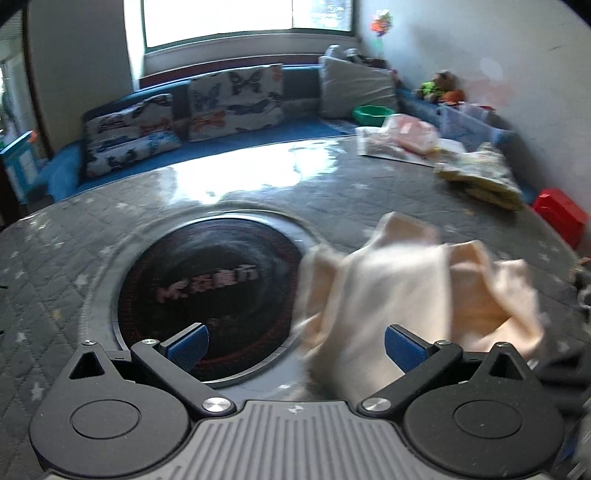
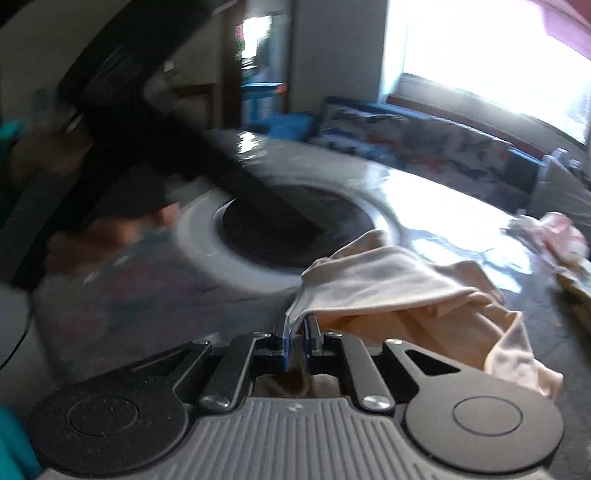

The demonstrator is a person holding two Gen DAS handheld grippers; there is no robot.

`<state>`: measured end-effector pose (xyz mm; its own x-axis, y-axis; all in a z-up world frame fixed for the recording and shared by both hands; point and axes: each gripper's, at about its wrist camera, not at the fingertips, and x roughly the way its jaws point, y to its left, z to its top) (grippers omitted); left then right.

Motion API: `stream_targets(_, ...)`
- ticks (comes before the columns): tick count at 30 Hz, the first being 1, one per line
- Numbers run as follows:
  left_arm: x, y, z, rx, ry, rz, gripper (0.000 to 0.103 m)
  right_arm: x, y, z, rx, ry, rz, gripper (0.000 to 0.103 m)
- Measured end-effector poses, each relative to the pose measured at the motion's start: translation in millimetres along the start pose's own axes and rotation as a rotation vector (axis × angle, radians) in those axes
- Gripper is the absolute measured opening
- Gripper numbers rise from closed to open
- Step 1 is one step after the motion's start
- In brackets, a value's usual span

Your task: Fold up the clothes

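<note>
A family living room: a blue corner sofa (image 1: 229, 136) with butterfly-print cushions (image 1: 236, 101) beneath a bright window (image 1: 243, 18); soft toys (image 1: 441, 88) sit beside it. A quilted round table (image 1: 92, 229) holds loose clothes (image 1: 476, 173).

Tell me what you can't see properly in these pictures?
- Cloth: left view, motion blur hides its shape and garment type.
- Dark shape: right view, blurred; probably the other arm.
- Words on the black disc: left view, too smeared to read.
- Red box: left view, cut by the edge.
</note>
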<state>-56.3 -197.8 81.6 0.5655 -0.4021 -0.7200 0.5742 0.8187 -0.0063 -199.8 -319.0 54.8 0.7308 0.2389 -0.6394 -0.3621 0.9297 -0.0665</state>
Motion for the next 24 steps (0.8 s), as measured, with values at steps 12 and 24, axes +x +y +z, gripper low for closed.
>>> stream_targets(12,17,-39,-17,0.161,0.046,-0.106,0.093,-8,54,-7,-0.071,-0.022,0.08,0.009)
stream_targets(24,15,-5,-21,0.104,0.034,-0.124,0.017,-17,48,-4,-0.018,-0.047,0.069,0.028)
